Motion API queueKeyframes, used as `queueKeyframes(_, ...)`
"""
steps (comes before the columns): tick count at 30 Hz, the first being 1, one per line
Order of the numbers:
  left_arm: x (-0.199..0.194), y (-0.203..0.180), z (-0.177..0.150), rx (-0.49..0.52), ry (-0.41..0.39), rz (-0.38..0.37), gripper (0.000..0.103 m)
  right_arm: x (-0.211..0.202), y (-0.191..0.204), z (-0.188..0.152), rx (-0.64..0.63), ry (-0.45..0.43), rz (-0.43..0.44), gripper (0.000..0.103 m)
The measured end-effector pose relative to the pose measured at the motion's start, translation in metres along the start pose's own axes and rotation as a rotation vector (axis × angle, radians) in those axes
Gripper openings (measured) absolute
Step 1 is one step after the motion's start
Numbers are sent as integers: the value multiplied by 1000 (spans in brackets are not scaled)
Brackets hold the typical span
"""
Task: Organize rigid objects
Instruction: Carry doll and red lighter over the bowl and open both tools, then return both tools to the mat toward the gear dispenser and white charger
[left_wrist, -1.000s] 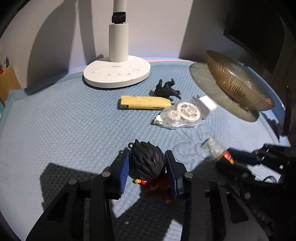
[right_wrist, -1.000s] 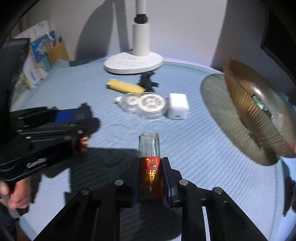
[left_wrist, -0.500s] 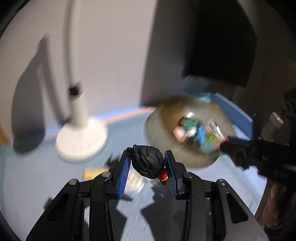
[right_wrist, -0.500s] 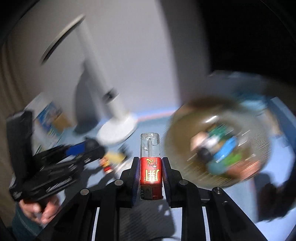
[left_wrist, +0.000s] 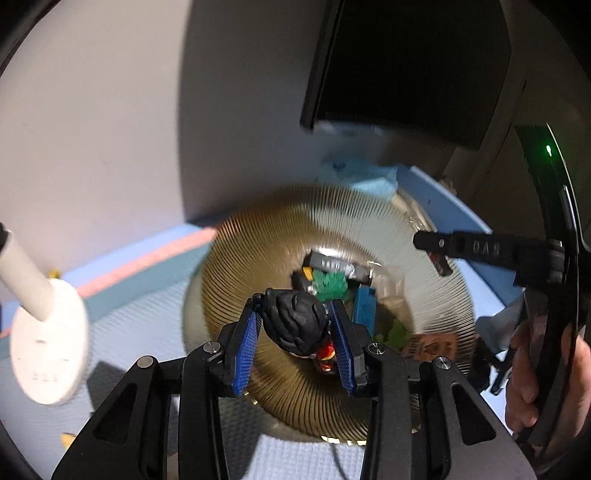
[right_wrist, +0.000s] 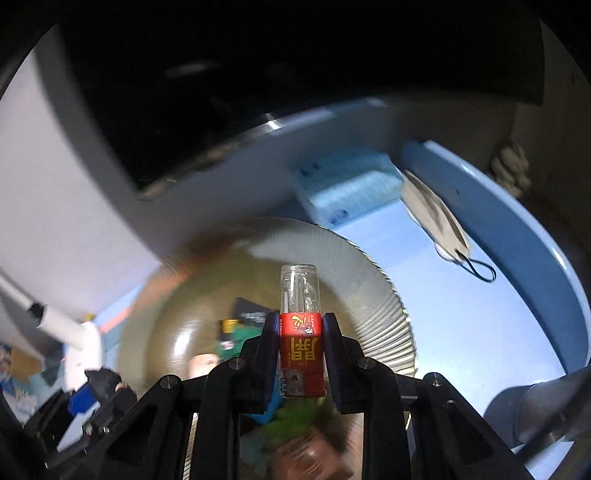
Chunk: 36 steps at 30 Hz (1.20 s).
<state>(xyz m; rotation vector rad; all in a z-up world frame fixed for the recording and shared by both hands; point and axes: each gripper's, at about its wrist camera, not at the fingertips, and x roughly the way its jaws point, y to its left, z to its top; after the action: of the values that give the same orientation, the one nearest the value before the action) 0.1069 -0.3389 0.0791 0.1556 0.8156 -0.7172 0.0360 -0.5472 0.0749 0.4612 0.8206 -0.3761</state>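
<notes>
black-haired figurine (left_wrist: 295, 325) pinched by its head between the blue pads of my left gripper (left_wrist: 296, 334), jaws narrow, hanging over the ribbed amber bowl (left_wrist: 258, 258). red lighter (right_wrist: 301, 345) with clear top clamped upright in my right gripper (right_wrist: 301, 350), jaws nearly together, also above the bowl. bowl holds blurred small things. white lamp base (left_wrist: 48, 343) off left on the blue mat (left_wrist: 140, 314).

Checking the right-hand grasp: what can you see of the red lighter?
The lighter is a slim upright cylinder: red wrap with yellow characters over the lower body, a clear plastic end showing inner tubes on top, a small metal part at the bottom. The right gripper is shut on its red section, pads on both sides. It hangs over the ribbed amber bowl, touching nothing else visible.
</notes>
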Motion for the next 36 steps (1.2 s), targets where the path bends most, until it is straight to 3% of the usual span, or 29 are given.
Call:
queueKeyframes(5,15,-6,-7,25,25,8,35,20,-17,2,17,30,-62,22)
queueKeyframes(6,16,-7,-7,32,25,6,39,21,-18,2,23,31,-56,23)
queueKeyframes(7,13,-8,-5,34,18,-2,52,20,-19,2,28,34,-46,27)
queueKeyframes(8,7,-8,-4,30,1,-4,56,18,-19,1,34,37,-39,32)
queueKeyframes(9,0,-7,-2,25,-19,-5,67,13,-18,1,38,30,-30,32)
queueKeyframes(10,-12,-6,-1,20,-49,-3,71,5,-17,-1,40,15,-15,32)
queueKeyframes(16,-90,16,2,-45,-180,-18,71,-52,3,-11,9,-72,67,32)
queueKeyframes(21,-145,39,-16,-88,-242,29,71,-91,35,-32,-68,-93,138,36)
queueKeyframes(26,-200,73,-60,-143,-277,103,71,-120,78,-70,-170,-78,236,58)
queueKeyframes(29,-219,101,-97,-191,-277,179,81,-127,107,-99,-251,-57,290,58)
queueKeyframes(31,-227,128,-127,-254,-256,242,81,-124,124,-118,-295,-40,307,58)
queueKeyframes(36,-216,179,-187,-402,-182,321,81,-85,157,-166,-369,1,321,58)
